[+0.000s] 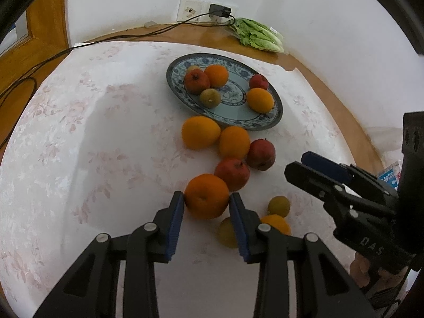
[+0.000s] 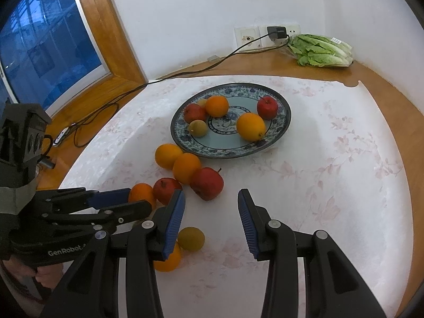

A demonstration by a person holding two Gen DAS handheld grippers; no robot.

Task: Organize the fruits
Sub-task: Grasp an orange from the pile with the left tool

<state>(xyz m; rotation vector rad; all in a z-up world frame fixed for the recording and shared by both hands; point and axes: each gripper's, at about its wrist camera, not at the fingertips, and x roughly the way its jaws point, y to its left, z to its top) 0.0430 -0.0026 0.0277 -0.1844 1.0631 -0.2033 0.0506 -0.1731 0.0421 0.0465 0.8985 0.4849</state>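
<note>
Orange (image 1: 206,196), the nearest of the loose fruit, sits on the floral tablecloth (image 1: 79,132) well short of the blue-patterned plate (image 1: 275,111), at the near end of a line of oranges and apples that trails back from the plate's front rim. The left gripper (image 1: 206,198) has this orange between its blue pads (image 1: 177,212), one pad touching each side at the fruit's widest part; the jaws are clamped on it. The grip across the middle appears chosen so the round fruit cannot roll out. The orange appears to rest on the cloth, not yet lifted.

The right gripper (image 2: 211,206) hangs over bare cloth on the near side of the plate, jaws apart with nothing between them; judged to be waiting its turn. A red apple (image 2: 206,186) lies just beyond its left pad. The plate already carries several pieces, with room left in its centre and near side, so the gripped orange is judged to be bound there.
</note>
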